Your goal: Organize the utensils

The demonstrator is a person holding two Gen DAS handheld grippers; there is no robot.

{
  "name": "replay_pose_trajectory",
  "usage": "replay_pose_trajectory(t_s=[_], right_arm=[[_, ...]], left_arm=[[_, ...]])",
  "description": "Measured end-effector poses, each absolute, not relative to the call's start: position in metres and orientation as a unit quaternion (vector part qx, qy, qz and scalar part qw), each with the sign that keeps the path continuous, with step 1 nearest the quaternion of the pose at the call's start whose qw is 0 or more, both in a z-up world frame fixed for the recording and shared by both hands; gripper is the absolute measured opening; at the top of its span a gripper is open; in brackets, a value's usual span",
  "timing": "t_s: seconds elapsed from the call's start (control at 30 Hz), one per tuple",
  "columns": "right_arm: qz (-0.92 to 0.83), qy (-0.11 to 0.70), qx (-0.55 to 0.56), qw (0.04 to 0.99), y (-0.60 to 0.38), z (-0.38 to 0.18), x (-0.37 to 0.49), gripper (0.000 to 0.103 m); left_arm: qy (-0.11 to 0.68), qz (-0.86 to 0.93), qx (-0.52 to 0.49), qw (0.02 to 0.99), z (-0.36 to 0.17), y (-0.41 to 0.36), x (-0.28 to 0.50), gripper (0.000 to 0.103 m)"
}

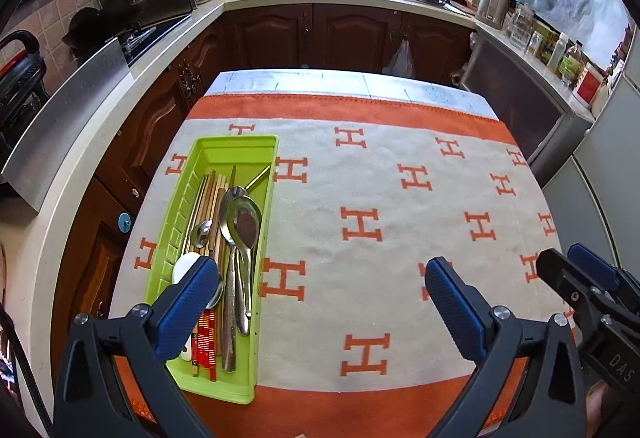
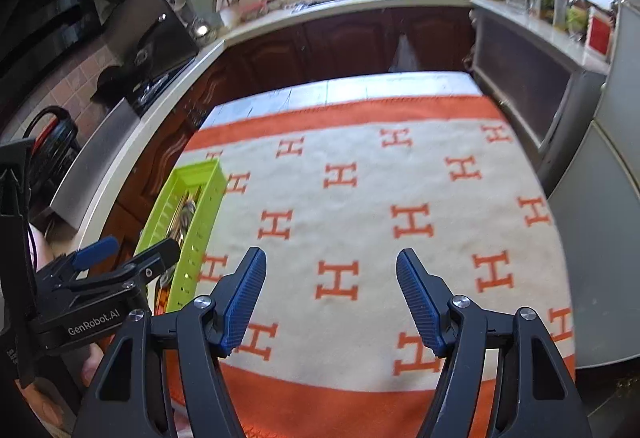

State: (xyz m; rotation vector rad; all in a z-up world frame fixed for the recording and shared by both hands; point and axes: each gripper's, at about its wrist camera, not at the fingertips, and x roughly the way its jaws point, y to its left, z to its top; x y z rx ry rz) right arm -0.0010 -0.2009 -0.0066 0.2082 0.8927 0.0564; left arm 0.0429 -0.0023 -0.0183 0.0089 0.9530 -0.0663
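Left gripper point(image 1: 320, 302) nearest the lens: jaws wide apart, nothing between them, held low over the near end of the cloth point(image 1: 400, 178). Left finger point(image 1: 188, 302) overlapping the near part of the tray point(image 1: 236, 144) in that view; contact with the contents could not be confirmed.

Tray found at the left edge of the cloth, long axis running away from the camera. All visible utensils lying inside it: chopsticks point(image 1: 210, 198) along the left, small spoon point(image 1: 201, 232) beside them, two large spoons point(image 1: 242, 226) to the right, red-patterned chopsticks point(image 1: 206, 342) at the near end. Judged sorted lengthwise so that handles align and the load fits the narrow tray. White item point(image 1: 185, 265) partly hidden behind the finger; identity not determined.

Rest of the cloth bare of utensils in both views. Task judged at or near completion.

Right gripper point(image 2: 331, 298) to the right of the tray, jaws likewise well apart and empty, over bare cloth. Judged idle, kept clear of the tray.

From the right wrist view, tray interior mostly hidden by its near wall and by the left gripper body; only a few handles discernible. Near corners of the table cut off by the gripper frames. Kitchen counter beyond blurred in that view.
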Motion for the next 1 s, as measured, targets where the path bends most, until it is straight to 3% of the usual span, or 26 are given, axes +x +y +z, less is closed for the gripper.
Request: replay_pose_trajectory(t_s=[0.2,1.0], right_arm=[[0.019,0.397,0.087,0.913,-0.201,0.016,-0.013,0.069],[0.030,0.396,0.095,0.913,-0.195,0.014,-0.024,0.070]], left_arm=[[0.434,-0.017,0.006,0.900,-0.005,-0.011,0.033,0.102],[0.418,-0.004,0.011,0.908,-0.001,-0.019,0.018,0.102]])
